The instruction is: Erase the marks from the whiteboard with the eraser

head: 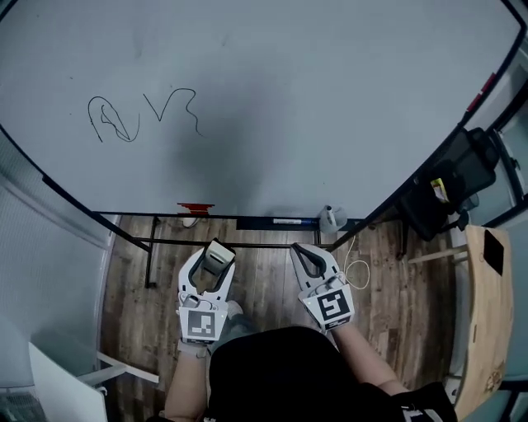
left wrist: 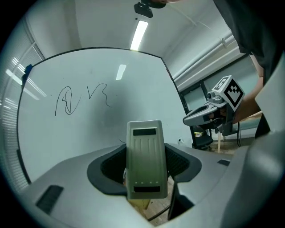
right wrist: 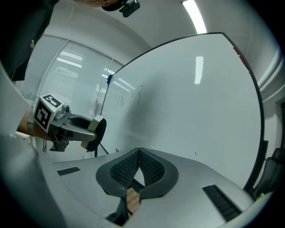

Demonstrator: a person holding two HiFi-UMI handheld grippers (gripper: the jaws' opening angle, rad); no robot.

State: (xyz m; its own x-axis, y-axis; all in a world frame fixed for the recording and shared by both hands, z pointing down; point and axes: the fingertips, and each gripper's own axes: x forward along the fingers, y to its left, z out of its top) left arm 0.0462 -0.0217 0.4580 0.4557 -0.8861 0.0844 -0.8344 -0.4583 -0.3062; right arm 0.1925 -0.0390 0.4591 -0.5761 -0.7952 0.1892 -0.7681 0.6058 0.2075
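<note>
Whiteboard (head: 289, 99) bears black marks (head: 140, 115); left hand-held gripper (head: 216, 254) clamped on eraser (left wrist: 144, 156), right hand-held gripper (head: 302, 252) closed, empty

Cool, even indoor light, medium bright. A long white ceiling tube light (left wrist: 140, 34) shows in the left gripper view and another (right wrist: 192, 10) in the right gripper view. Each leaves a small glare patch (left wrist: 120, 72) on the large glossy whiteboard (head: 330, 99). In the head view a soft grey shadow (head: 210, 157) sits mid-board, just right of the black scribbled marks (head: 140, 115). The brown wooden plank floor (head: 264, 276) is dimmer than the board. Both gripper views are fisheye: the board edges bow and the corners go black. The close beige ribbed eraser (left wrist: 146, 158) is slightly soft. Mild grain, no motion blur.
</note>
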